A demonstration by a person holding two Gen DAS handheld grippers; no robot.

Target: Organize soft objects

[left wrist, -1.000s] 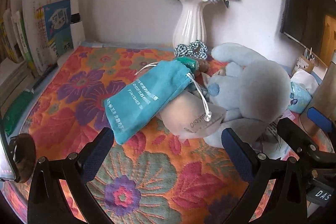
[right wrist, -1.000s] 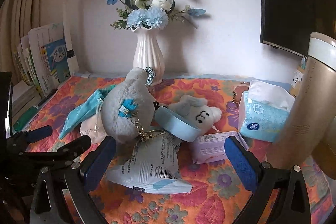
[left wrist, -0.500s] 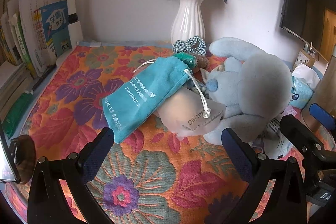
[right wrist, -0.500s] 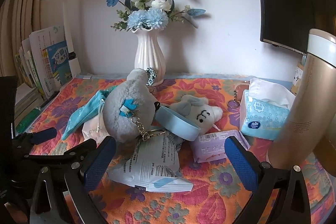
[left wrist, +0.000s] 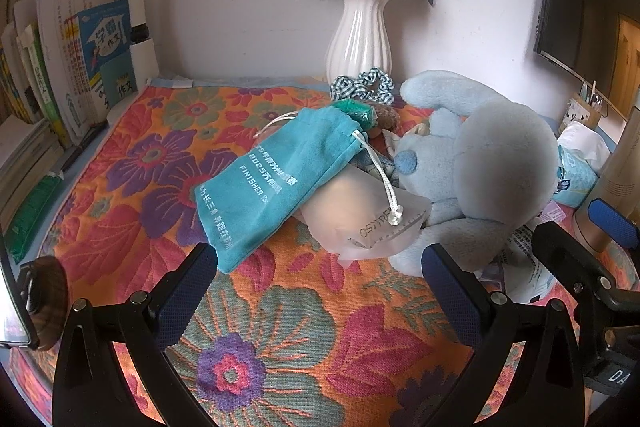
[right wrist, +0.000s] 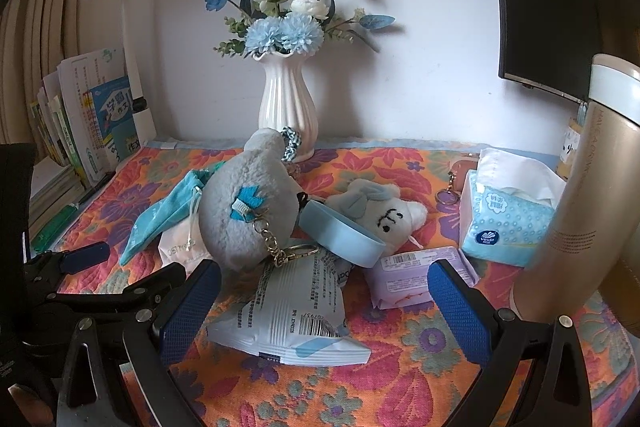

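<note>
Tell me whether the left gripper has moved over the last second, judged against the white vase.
Yes, slightly. In the left wrist view the vase has drifted left and down in the picture, so the open left gripper has swung a little right and tilted up. The teal pouch shifted likewise.

**Blues and Florals on a Crowded Tabletop**

An orange tablecloth (left wrist: pixel 280 307) patterned with purple, pink and teal flowers carried a teal drawstring pouch (left wrist: pixel 276 183) printed with white lettering, a pale blue-grey plush toy (left wrist: pixel 492 167) and a frosted white bag (left wrist: pixel 360 211). A blue-and-white gingham scrunchie (left wrist: pixel 362 85) lay by a ribbed white vase (left wrist: pixel 359 31) of blue and white flowers (right wrist: pixel 286 15). The tissue pack (right wrist: pixel 506 223) was light blue with dots; the gripper pads (right wrist: pixel 458 311) were dark blue.
</note>
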